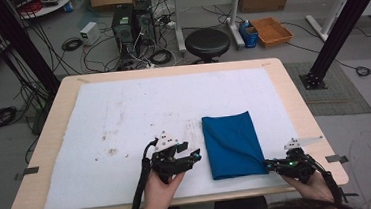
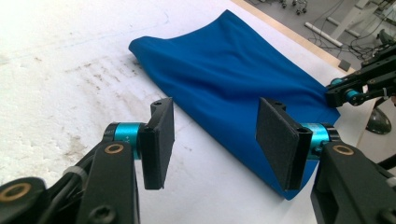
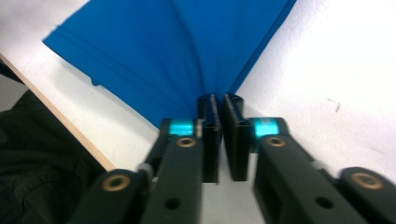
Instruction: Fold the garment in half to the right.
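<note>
A blue cloth (image 1: pixel 231 143) lies folded on the white mat (image 1: pixel 139 113), right of the middle and near the front edge. My left gripper (image 1: pixel 195 157) hovers just left of the cloth's near edge. In the left gripper view its jaws (image 2: pixel 215 126) stand wide apart with nothing between them, and the blue cloth (image 2: pixel 233 79) stretches away ahead. My right gripper (image 1: pixel 268 165) is at the cloth's near right corner. In the right gripper view it (image 3: pixel 221 105) is shut on that corner, and the blue cloth (image 3: pixel 173 51) bunches into the pads. The right gripper (image 2: pixel 334 91) also appears far off in the left gripper view.
The wooden table (image 1: pixel 293 96) ends close in front of both hands. Stains mark the mat's left half. Beyond the table stand a black stool (image 1: pixel 207 42), computer towers (image 1: pixel 132 23) with cables, an orange crate (image 1: pixel 271 30) and a black frame post (image 1: pixel 338 27).
</note>
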### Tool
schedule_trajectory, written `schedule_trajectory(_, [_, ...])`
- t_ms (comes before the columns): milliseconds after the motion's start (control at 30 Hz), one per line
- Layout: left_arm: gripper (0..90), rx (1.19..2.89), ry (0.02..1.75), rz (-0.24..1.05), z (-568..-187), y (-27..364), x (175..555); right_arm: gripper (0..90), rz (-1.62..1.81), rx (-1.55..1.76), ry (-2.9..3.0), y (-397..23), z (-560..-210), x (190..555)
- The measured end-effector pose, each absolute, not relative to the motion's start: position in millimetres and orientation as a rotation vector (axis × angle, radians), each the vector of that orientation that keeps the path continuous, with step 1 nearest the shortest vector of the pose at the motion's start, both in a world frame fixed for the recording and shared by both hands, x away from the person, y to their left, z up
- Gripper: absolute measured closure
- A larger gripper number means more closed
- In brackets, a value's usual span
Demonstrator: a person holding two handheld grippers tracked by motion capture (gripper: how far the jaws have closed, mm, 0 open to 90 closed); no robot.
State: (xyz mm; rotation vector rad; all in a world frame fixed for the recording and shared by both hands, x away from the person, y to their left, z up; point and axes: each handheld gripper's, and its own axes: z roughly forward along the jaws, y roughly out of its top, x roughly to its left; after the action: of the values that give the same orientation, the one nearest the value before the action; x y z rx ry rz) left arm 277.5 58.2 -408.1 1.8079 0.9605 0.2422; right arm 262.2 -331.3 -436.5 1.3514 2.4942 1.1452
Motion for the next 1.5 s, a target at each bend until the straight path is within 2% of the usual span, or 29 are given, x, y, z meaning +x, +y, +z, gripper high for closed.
schedule_trajectory(133, [46.5, 1.82, 0.954, 0.234, -409.2, 56.7, 279.0, 70.9, 1.149, 1.339, 2.449, -331.6, -430.2, 266.3])
schedule_trajectory(267, [45.7, 1.827, 0.949, 0.235, -410.3, 55.2, 281.3, 66.5, 1.127, 1.317, 2.338, -329.5, -410.8, 293.7])
schedule_trajectory(433, [45.5, 1.83, 0.955, 0.237, -411.5, 56.2, 282.8, 66.4, 1.165, 1.373, 2.237, -321.1, -395.3, 350.9])
schedule_trajectory(633, [45.1, 1.822, 0.967, 0.237, -412.4, 62.2, 284.9, 66.2, 1.128, 1.455, 2.182, -304.6, -404.8, 401.0])
schedule_trajectory(700, [45.0, 1.818, 0.967, 0.236, -413.0, 63.6, 285.9, 70.6, 1.129, 1.483, 2.187, -300.6, -411.7, 410.8])
schedule_trajectory(833, [44.7, 1.818, 0.974, 0.24, -413.5, 66.9, 287.5, 89.7, 1.06, 1.46, 2.209, -295.2, -422.3, 420.6])
schedule_trajectory(1067, [44.7, 1.806, 0.979, 0.246, -412.5, 73.3, 289.2, 89.3, 1.047, 1.436, 2.168, -298.8, -428.7, 420.8])
schedule_trajectory(1133, [44.7, 1.804, 0.981, 0.25, -412.3, 74.2, 289.8, 87.8, 1.031, 1.43, 2.151, -300.9, -432.0, 419.5])
schedule_trajectory(1233, [44.6, 1.803, 0.98, 0.255, -411.8, 77.3, 291.9, 78.2, 1.051, 1.438, 2.126, -306.1, -433.8, 419.9])
schedule_trajectory(1267, [44.6, 1.801, 0.978, 0.257, -411.4, 79.2, 293.0, 77.9, 1.058, 1.444, 2.11, -308.1, -433.4, 419.4])
schedule_trajectory(1367, [44.1, 1.788, 0.977, 0.265, -408.5, 87.3, 297.3, 65.3, 1.109, 1.433, 2.072, -315.8, -430.1, 416.9])
schedule_trajectory(1400, [43.5, 1.782, 0.975, 0.27, -407.2, 91.1, 298.9, 65.1, 1.126, 1.438, 2.066, -318.5, -428.4, 415.6])
schedule_trajectory(1500, [41.8, 1.765, 0.982, 0.307, -403.0, 104.8, 303.8, 55.1, 1.159, 1.399, 2.049, -325.0, -422.8, 408.9])
